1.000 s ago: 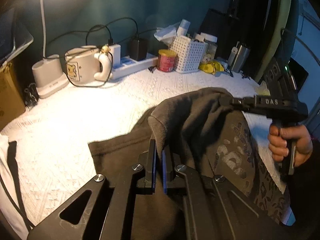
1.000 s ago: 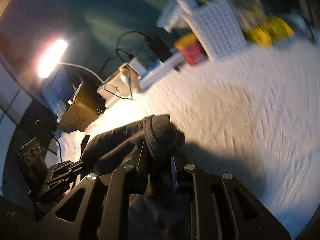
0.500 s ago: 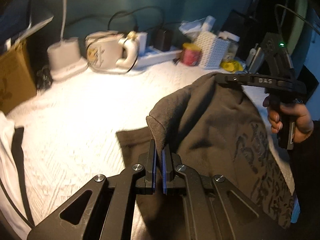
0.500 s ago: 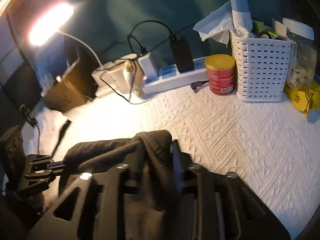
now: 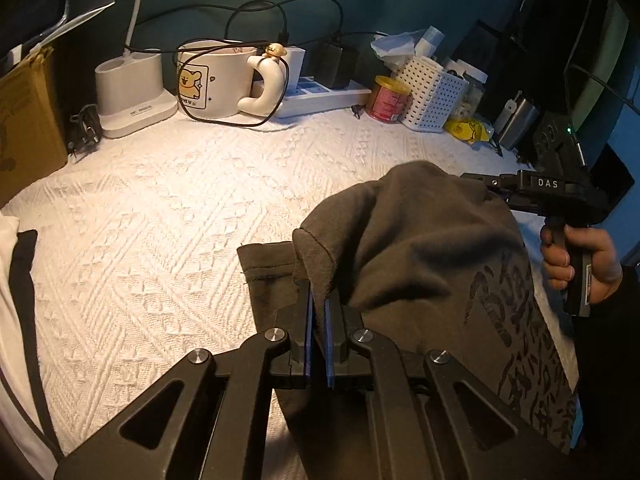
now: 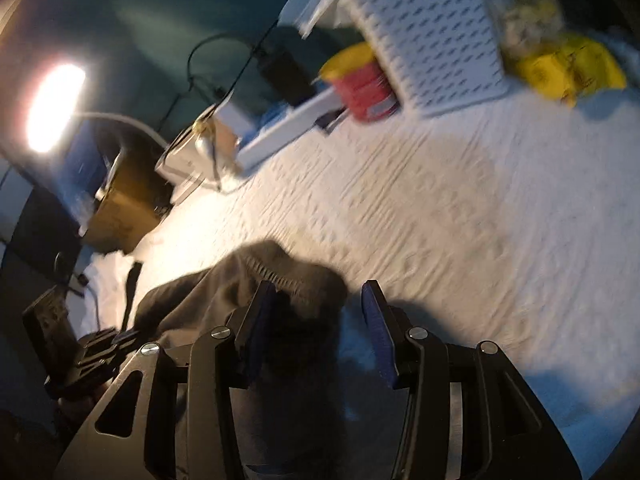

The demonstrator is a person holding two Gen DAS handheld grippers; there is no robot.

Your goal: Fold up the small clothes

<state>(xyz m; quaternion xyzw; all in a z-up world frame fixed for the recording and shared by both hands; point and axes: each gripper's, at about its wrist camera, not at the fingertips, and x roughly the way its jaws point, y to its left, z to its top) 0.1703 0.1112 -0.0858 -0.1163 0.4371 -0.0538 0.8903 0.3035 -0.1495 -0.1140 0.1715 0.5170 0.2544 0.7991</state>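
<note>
One dark grey garment (image 5: 420, 264) lies partly on a white textured bedspread (image 5: 168, 216), near its front right edge, its upper part lifted into a hump. The left gripper (image 5: 318, 312) has its jaws pinched narrow on a folded fabric edge, probably to carry that edge over for a fold. The right gripper (image 6: 316, 320) has its jaws wide apart, with cloth between them but not clamped, seemingly letting go. Along the bedspread's back edge stand one mug (image 5: 212, 80), one red can (image 5: 388, 98), one white basket (image 5: 434, 94) and one power strip (image 5: 320, 98). One lamp (image 6: 54, 106) shines at the back left, lighting the work.
</note>
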